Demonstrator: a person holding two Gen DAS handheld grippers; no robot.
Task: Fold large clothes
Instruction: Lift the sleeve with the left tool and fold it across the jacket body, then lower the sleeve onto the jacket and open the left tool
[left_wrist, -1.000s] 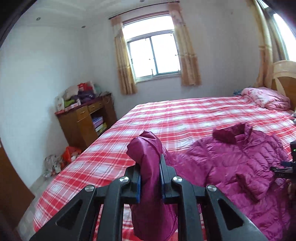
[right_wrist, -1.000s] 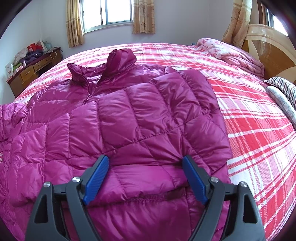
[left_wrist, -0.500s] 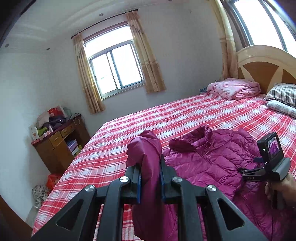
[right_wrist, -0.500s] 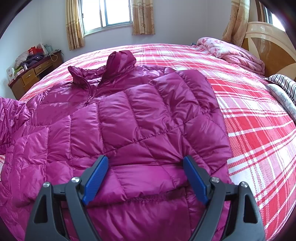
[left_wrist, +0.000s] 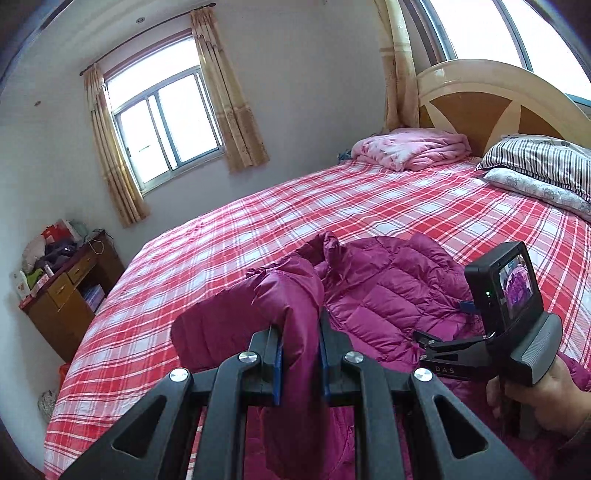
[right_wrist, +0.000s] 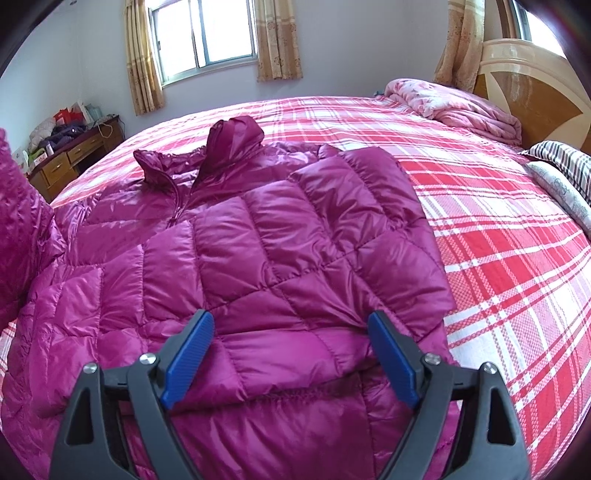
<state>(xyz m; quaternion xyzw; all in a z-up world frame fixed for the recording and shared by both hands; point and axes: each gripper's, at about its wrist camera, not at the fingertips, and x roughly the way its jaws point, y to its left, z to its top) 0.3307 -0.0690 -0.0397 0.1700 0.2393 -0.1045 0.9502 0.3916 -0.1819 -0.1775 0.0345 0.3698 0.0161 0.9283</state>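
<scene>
The bed (right_wrist: 498, 229) in red plaid carries the magenta down jacket (right_wrist: 280, 236), spread front-up with its collar toward the window (right_wrist: 207, 33). Since a second ago the left wrist view has swung toward the headboard (left_wrist: 491, 96) — striped pillow (left_wrist: 543, 158) and the right claw (right_wrist: 288, 362) now show there. Open plaid lies past the jacket's right edge and toward the pink quilt (right_wrist: 469, 107). The sleeve (left_wrist: 258, 317) is lifted off the bed, clamped in the left claw (left_wrist: 300, 354). The right claw, fingers wide apart, hovers over the hem — the right hand (left_wrist: 546, 402) grips its handle upright.
</scene>
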